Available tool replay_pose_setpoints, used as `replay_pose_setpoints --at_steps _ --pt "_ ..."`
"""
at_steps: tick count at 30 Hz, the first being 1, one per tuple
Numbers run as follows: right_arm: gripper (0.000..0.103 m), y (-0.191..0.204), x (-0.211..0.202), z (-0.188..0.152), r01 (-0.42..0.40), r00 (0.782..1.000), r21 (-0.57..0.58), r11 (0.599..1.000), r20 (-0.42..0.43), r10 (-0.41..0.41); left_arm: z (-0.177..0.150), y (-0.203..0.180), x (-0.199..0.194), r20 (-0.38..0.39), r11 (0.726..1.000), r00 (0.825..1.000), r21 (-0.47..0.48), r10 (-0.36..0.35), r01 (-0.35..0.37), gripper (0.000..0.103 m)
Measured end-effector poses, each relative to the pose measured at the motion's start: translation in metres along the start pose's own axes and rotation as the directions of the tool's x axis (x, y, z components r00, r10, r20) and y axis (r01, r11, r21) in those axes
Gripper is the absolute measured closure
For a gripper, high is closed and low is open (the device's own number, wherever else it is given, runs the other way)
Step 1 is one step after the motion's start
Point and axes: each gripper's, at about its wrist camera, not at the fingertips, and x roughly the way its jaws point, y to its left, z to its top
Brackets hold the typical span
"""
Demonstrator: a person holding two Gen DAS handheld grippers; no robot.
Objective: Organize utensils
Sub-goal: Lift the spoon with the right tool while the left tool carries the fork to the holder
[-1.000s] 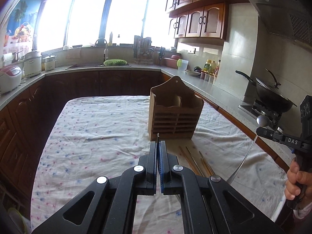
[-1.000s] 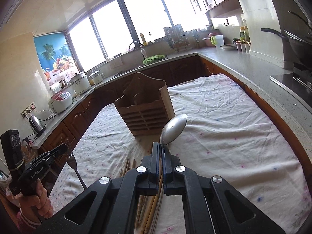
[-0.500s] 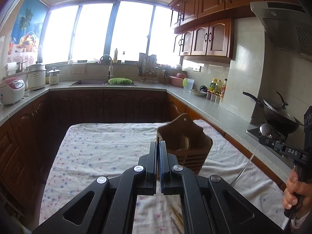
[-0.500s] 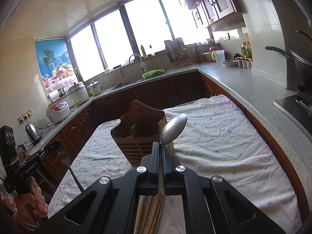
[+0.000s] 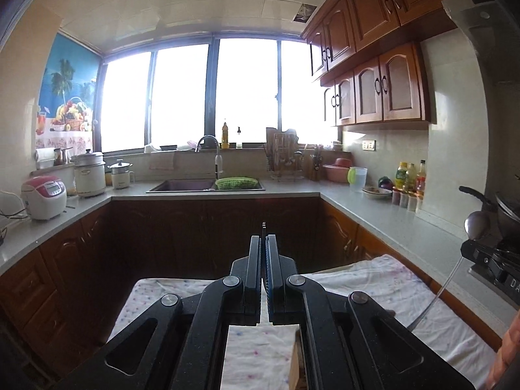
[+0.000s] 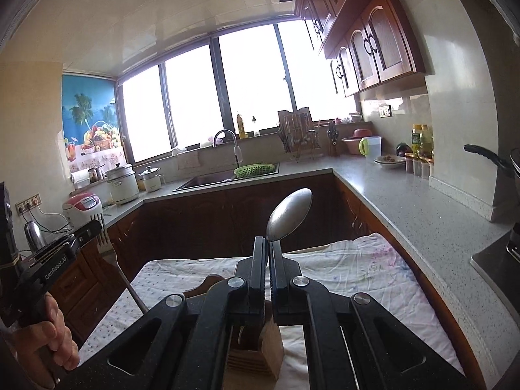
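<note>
Left gripper (image 5: 263, 243): you hold it clamped on the fork (image 6: 99, 227).
Holder (image 6: 256, 347): below both tools, on the cloth (image 6: 357, 273).
Right gripper (image 6: 269, 253): clamped on the spoon (image 6: 289, 214), raised.
Progress: neither utensil is slotted yet.

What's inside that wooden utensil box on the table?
Little shows. In the right wrist view the wooden box sits mostly behind the right claw. Only a dark compartment shows; its contents are hidden. The spoon is in the claw, not inside.
</note>
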Motion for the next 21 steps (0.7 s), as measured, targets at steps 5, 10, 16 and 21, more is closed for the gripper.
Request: replay_pose_setpoints --at_steps 5,10,16,21 --pt "0.101 0.007 0.032 -0.020 0.017 1.000 -0.062 0.998 -0.019 -0.018 -0.029 -0.042 0.034 -0.015 0.998 0.999 0.056 0.041 -0.040 0.103" --pt "0.101 0.001 0.058 -0.048 0.011 0.997 -0.065 0.998 -0.075 -0.016 -0.053 -0.063 0.067 -0.073 0.997 0.997 0.076 0.038 -0.033 0.102" --pt "0.101 -0.005 0.078 -0.073 -0.032 0.986 -0.051 0.998 -0.165 0.023 -0.068 -0.067 0.085 -0.116 0.997 0.993 0.083 0.006 0.003 0.100" --pt "0.101 -0.005 0.080 -0.078 -0.041 0.982 -0.054 0.998 -0.185 0.030 -0.056 -0.052 0.083 -0.120 0.996 0.993 0.087 -0.015 0.025 0.100"
